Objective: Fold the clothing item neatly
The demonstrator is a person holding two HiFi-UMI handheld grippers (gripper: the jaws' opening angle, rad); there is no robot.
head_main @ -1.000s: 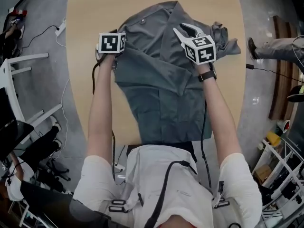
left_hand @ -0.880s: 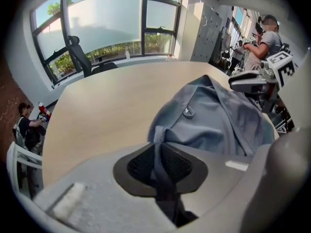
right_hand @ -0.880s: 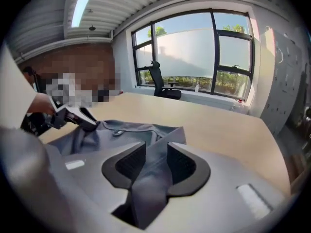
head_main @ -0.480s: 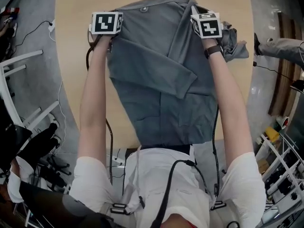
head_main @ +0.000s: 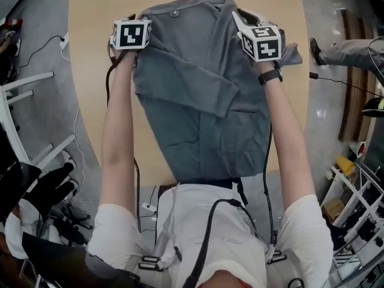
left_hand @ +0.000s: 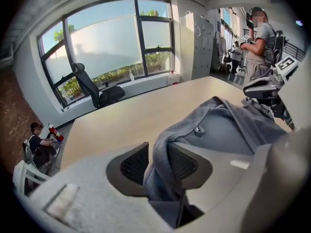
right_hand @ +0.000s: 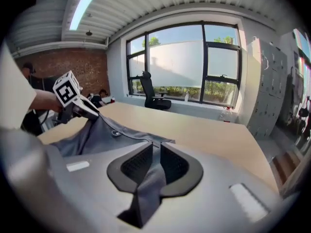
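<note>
Overhead, the tan table (head_main: pixel 90 131) fills most of the head view, its round edge curving off toward the grey floor (head_main: pixel 36 119) on both sides.

Grey shirt (head_main: pixel 198 119): lies along the table's middle, collar end far from the person, hem at the near table edge. The far end is stretched between the two tools. One sleeve (head_main: pixel 198 80) is folded diagonally across the front. A bunched bit of cloth (head_main: pixel 293 51) sticks out past the right tool.

Arms: both bare forearms reach straight out over the cloth, one along each side.

Left gripper (head_main: pixel 135 29): at the shirt's far left corner. In the left gripper view (left_hand: pixel 158 164) a thick roll of grey cloth runs up between the two ribbed pads and fills the gap. The jaws have just been opening further, yet they sit clamped on the shirt with the fabric between them.

Right gripper (head_main: pixel 243 20): at the far right corner, beside the collar. In the right gripper view (right_hand: pixel 154 166) the pads stand close together, with a thin band of cloth pinched between them and hanging out below. These jaws have also just been opening slightly; the shirt is held.

Small items: black wristwatch (head_main: pixel 271 75) on the right wrist; one snap button (head_main: pixel 174 14) near the collar.
</note>
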